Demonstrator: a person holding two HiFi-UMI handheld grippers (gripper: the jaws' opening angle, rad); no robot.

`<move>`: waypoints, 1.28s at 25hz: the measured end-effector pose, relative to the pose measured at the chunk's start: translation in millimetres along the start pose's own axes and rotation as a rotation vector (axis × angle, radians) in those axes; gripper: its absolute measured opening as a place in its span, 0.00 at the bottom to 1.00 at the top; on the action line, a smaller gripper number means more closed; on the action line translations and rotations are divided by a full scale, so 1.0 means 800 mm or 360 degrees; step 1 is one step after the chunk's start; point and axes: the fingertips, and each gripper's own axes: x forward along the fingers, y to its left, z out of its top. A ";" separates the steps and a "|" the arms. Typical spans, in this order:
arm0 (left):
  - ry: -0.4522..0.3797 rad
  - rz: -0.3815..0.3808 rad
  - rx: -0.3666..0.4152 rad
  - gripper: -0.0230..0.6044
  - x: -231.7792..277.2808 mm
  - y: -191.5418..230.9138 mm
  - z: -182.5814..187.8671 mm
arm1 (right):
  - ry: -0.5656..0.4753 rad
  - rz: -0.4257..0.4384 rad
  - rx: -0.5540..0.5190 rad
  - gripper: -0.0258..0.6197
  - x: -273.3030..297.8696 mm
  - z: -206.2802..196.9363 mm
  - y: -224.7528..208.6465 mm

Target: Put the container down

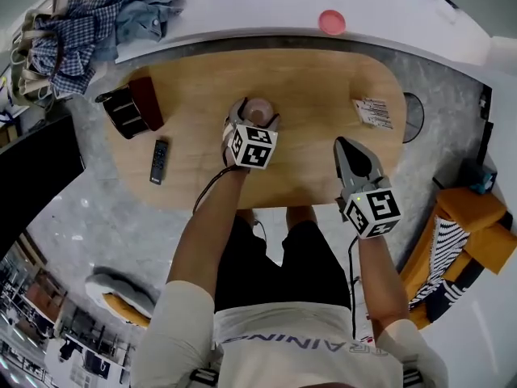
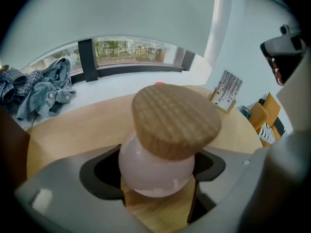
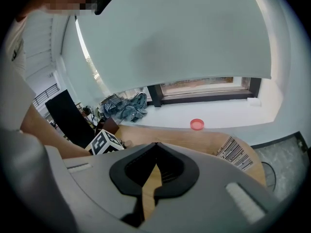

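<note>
A pale pink round container (image 1: 259, 111) with a wooden lid (image 2: 175, 120) stands at the middle of the oval wooden table (image 1: 323, 83). My left gripper (image 1: 258, 116) reaches over it from the near side, jaws spread wide, and is shut on its belly (image 2: 154, 174), one pad against each side. In the left gripper view the lid leans toward the right and bare tabletop shows below the container. My right gripper (image 1: 354, 153) hovers at the table's near right edge, shut, nothing between its fingers (image 3: 156, 146).
A black remote (image 1: 159, 161) and a dark box (image 1: 130, 107) lie at the table's left end. A barcode card (image 1: 373, 112) lies at the right end. A pink dish (image 1: 332, 22) sits on the white ledge behind, clothes (image 1: 97, 18) at far left, an orange seat (image 1: 472, 233) to the right.
</note>
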 end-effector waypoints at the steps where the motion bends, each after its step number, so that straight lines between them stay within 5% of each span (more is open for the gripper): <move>1: -0.0002 0.0010 -0.0016 0.68 0.000 0.001 0.000 | -0.0005 -0.0008 0.0008 0.07 -0.001 0.001 -0.003; 5: 0.0062 0.0068 0.0073 0.68 0.002 0.000 -0.003 | -0.0019 -0.0009 0.0020 0.07 -0.006 0.006 0.000; 8: 0.0102 0.0055 0.0003 0.68 0.000 0.000 -0.005 | -0.0036 0.0006 0.0008 0.07 -0.011 0.011 0.009; 15: -0.0016 0.0021 -0.0012 0.76 -0.045 -0.002 0.023 | -0.0078 0.0032 -0.0014 0.07 -0.028 0.026 0.025; 22: -0.0165 -0.0115 -0.0292 0.75 -0.147 0.007 0.051 | -0.0168 0.0081 -0.0050 0.07 -0.047 0.061 0.051; 26: -0.0448 0.0022 -0.0377 0.47 -0.242 0.029 0.082 | -0.0214 0.0111 -0.0052 0.07 -0.057 0.077 0.076; 32: -0.0617 0.0087 -0.0381 0.41 -0.364 0.028 0.102 | -0.0317 0.0191 -0.0108 0.07 -0.088 0.123 0.129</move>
